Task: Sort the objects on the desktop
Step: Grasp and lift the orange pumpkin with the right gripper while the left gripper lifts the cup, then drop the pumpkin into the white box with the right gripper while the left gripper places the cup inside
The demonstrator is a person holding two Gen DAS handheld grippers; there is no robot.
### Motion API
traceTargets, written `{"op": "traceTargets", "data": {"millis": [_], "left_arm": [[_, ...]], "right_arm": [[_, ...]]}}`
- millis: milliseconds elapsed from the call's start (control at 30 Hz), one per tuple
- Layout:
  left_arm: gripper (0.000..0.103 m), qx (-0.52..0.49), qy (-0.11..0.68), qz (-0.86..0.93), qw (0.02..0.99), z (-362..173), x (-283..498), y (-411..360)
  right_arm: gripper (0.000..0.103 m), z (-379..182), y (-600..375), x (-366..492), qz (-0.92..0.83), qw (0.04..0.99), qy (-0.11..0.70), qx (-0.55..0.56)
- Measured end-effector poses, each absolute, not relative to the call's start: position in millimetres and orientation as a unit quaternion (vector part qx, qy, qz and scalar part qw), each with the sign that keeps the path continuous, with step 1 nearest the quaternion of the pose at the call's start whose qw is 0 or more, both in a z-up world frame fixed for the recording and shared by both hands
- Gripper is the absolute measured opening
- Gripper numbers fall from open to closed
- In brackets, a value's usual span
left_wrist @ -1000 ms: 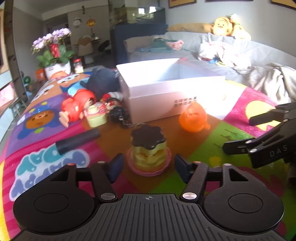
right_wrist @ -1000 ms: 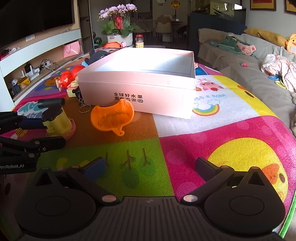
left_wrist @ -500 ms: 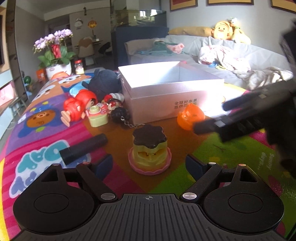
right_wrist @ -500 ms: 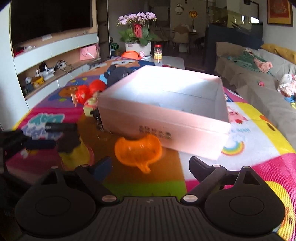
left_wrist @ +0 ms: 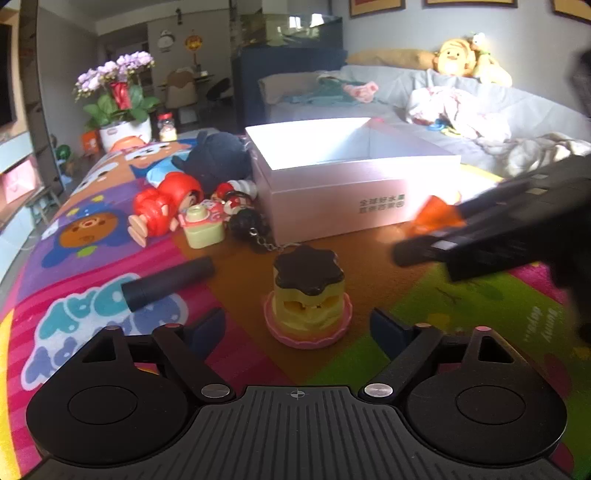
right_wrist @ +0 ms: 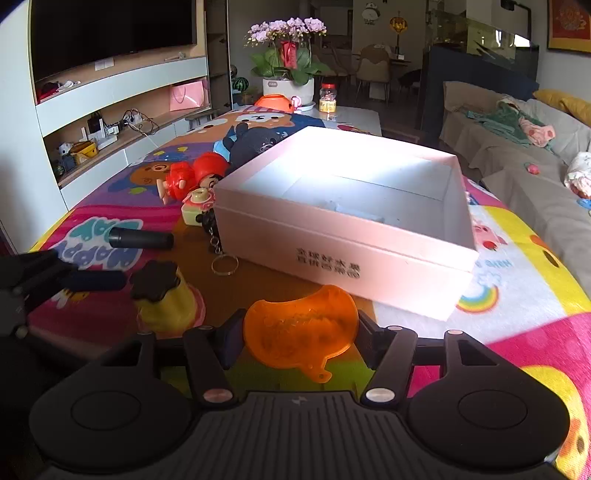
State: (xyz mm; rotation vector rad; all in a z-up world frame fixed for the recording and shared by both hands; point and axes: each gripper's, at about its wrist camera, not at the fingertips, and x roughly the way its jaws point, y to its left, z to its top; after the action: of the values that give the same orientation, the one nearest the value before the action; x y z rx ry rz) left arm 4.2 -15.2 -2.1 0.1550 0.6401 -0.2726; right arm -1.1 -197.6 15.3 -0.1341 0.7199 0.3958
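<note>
Right gripper (right_wrist: 299, 341) now closing its fingers (right_wrist: 231, 341) on the one orange toy (right_wrist: 301, 332) before the single white box (right_wrist: 347, 236), previously spread and clear, left gripper (left_wrist: 297, 330) fingers spread, narrowing around one pudding toy (left_wrist: 308, 295) on the worktop (left_wrist: 369, 273)

a home living room: a grey sofa (left_wrist: 517, 110) strewn with clothes and a yellow plush toy (left_wrist: 458, 61), a potted orchid (right_wrist: 286, 55) at the far end of the surface (right_wrist: 517, 332), a dark television (right_wrist: 110, 29) above wall shelves (right_wrist: 122, 110), and dining chairs (right_wrist: 376, 70) farther back.
</note>
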Motion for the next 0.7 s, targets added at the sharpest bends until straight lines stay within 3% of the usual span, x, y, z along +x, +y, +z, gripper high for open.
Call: {"op": "traceTargets", "data": {"millis": [67,233,333,567,700], "left_arm": [[0.077,0.08,0.316,-0.131,0.936,-2.2,6.7,-18.6],[0.073,0.094,0.318,-0.129,0.935,-2.6,12.9,-31.1],[0.061,0.109,0.315,-0.13,0.934,-2.9,12.5,-39.1],[0.061,0.13,0.303,-0.153,0.931,14.3,-15.8,-46.6],[0.061,0.126,0.237,-0.172,0.948,55.6,-32.4,-46.5]], "right_arm": [[0.061,14.9,-205.4,-10.5,0.183,0.914,0.355,-0.063],[0.061,10.5,-222.0,-33.1,0.175,0.91,0.373,-0.057],[0.061,8.8,-227.7,-44.5,0.169,0.909,0.378,-0.056],[0.061,32.8,-244.0,-71.4,0.163,0.924,0.34,-0.06],[0.061,68.2,-260.0,-77.0,0.151,0.946,0.283,-0.051]]}}
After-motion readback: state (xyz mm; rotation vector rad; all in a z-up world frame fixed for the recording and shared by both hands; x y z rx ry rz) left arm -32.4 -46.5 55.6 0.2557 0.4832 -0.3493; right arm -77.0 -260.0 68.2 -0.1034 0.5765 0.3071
